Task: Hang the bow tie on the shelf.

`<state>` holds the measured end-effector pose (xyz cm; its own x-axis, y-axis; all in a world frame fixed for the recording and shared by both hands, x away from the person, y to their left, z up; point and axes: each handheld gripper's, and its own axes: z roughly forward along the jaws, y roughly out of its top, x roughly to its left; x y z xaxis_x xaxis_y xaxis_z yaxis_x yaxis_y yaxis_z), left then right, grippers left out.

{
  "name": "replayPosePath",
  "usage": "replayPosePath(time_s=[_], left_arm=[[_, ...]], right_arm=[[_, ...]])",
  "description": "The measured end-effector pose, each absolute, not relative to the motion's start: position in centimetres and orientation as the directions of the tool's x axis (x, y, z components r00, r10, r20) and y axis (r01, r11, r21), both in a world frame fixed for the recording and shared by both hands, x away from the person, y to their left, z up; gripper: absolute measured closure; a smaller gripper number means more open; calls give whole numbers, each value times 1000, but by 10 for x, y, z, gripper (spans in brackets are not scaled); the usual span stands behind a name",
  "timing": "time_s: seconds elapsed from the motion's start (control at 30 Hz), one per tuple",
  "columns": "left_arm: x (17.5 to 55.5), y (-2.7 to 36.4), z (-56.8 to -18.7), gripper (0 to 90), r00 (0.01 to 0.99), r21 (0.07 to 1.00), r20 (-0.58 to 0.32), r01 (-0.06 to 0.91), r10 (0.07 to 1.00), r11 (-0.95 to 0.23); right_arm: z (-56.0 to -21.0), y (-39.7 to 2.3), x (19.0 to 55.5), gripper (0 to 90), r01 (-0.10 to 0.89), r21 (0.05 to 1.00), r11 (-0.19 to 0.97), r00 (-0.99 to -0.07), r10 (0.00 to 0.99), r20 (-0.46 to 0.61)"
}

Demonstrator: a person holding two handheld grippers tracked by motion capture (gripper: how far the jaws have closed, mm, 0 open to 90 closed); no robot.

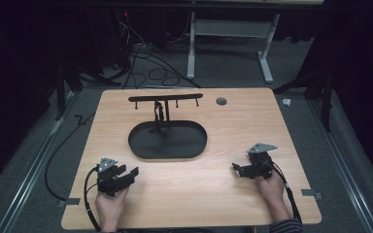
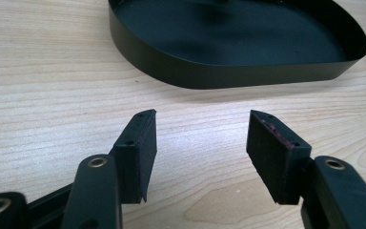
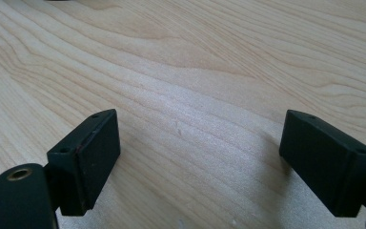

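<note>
**Both grippers wide and empty at the near edge, black tray waiting in the middle**

Starting on the left: the left gripper (image 1: 125, 175) sits low over the near-left part of the wooden table (image 1: 233, 204), held in the person's left hand (image 1: 110, 206), its cable looping off the near edge. Its jaws stand well apart with nothing between them. In the left gripper view, the two black pads (image 2: 143, 157) frame a stretch of bare wood, and just beyond them rises the near wall of the black oval tray (image 2: 219, 76). Close, but not touching.

Moving to the centre: that tray (image 1: 167, 141) lies flat in the middle of the table, dark and shallow. A thin post stands at its far edge and carries a black crossbar (image 1: 165, 97) with small pegs hanging under it. To the right of the bar, a small grey disc (image 1: 221, 101) is set in the tabletop.

Now the right side: the right gripper (image 1: 243, 170) rests near the near-right part of the table in the right hand (image 1: 272, 187), well apart from the tray. Its jaws are spread wide too, gripping nothing; the right gripper view has wood grain between the pads (image 3: 95, 157).
</note>
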<state>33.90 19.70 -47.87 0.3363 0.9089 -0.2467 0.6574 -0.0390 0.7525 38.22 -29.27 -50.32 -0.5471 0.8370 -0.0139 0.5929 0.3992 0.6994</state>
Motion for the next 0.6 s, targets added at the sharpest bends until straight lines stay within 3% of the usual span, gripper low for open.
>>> replayPosePath(time_s=[0.4,0.6], left_arm=[[345,193,-490,439,323,745,-235,666,917,-44],[348,188,-495,439,320,740,-171,666,932,-93]], right_arm=[[-503,-293,382,144,593,699,399,-546,837,-14],[-503,-293,382,144,593,700,398,-545,838,-14]])
